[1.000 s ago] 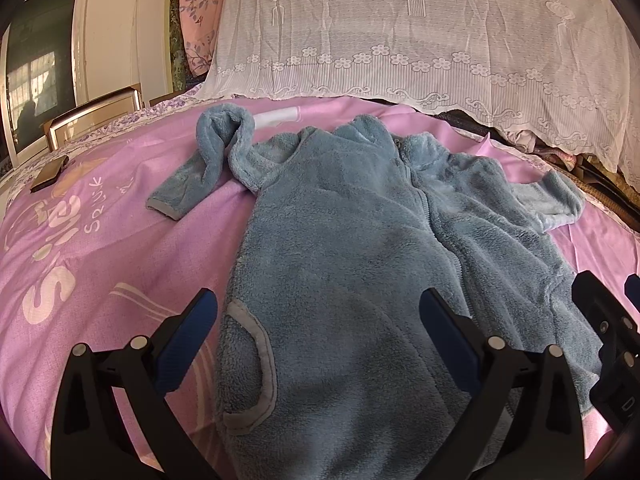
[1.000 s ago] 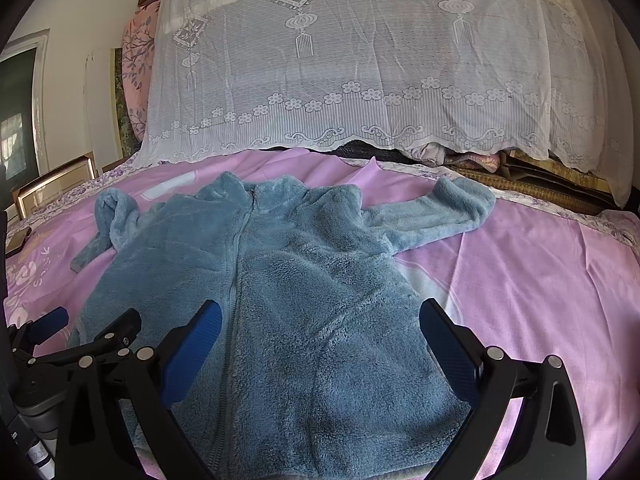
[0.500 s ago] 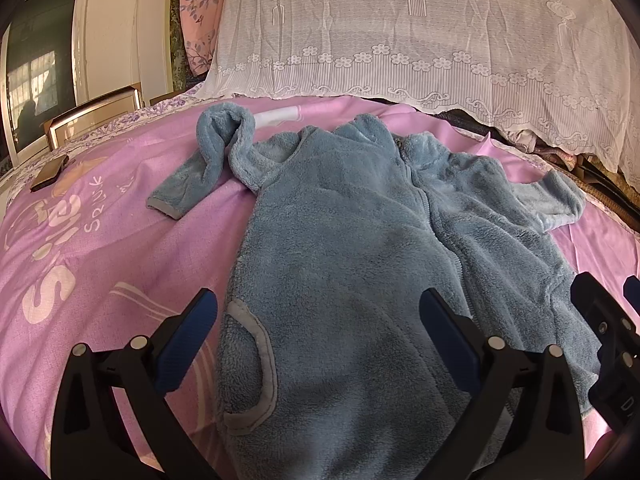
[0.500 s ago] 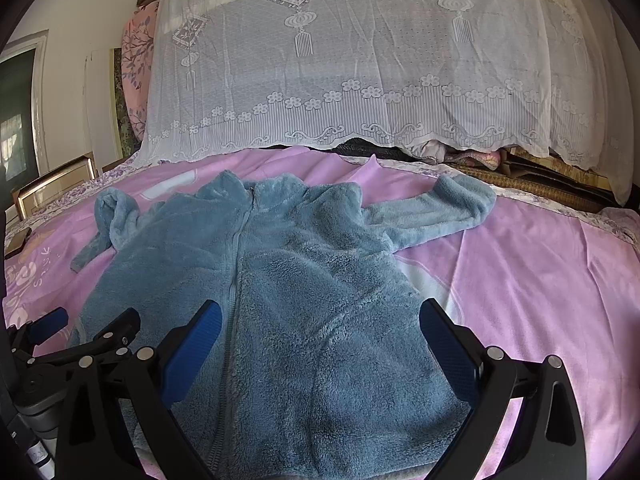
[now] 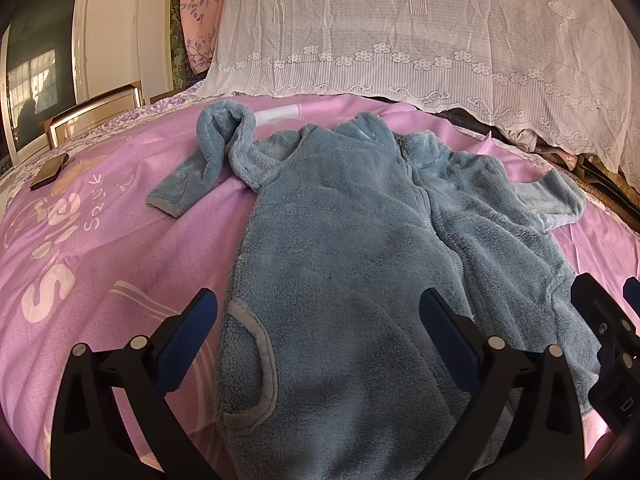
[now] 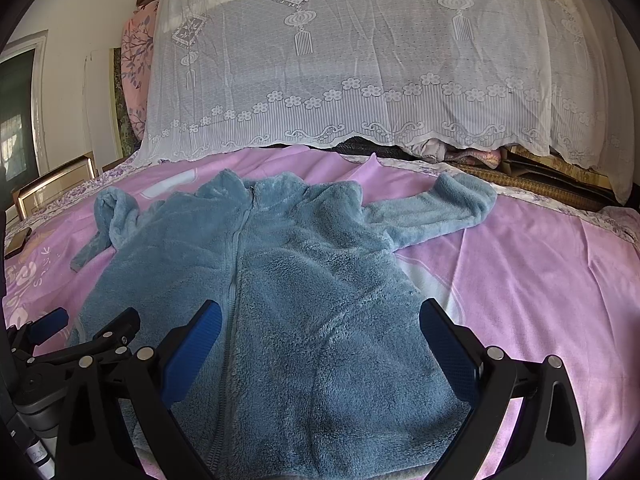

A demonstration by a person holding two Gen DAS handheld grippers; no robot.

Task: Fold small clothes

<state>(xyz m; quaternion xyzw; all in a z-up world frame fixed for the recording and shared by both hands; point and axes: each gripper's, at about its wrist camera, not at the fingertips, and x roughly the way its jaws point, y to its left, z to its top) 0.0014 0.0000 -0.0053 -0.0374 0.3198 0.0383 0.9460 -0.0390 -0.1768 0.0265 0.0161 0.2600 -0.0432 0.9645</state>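
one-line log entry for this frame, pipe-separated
stage: pre-grasp | blue fleece jacket: flat on pink bedsheet, zipped, unfolded | left gripper: open, empty | right gripper: open, empty

This is a bedroom in a home. A bed [image 5: 100, 248] with a pink printed sheet fills the view. At 12 o'clock a white lace cover [image 6: 360, 80] hangs over stacked bedding, and at 10 o'clock stand a floral pink quilt [image 5: 198, 12] and a window [image 5: 36, 76].
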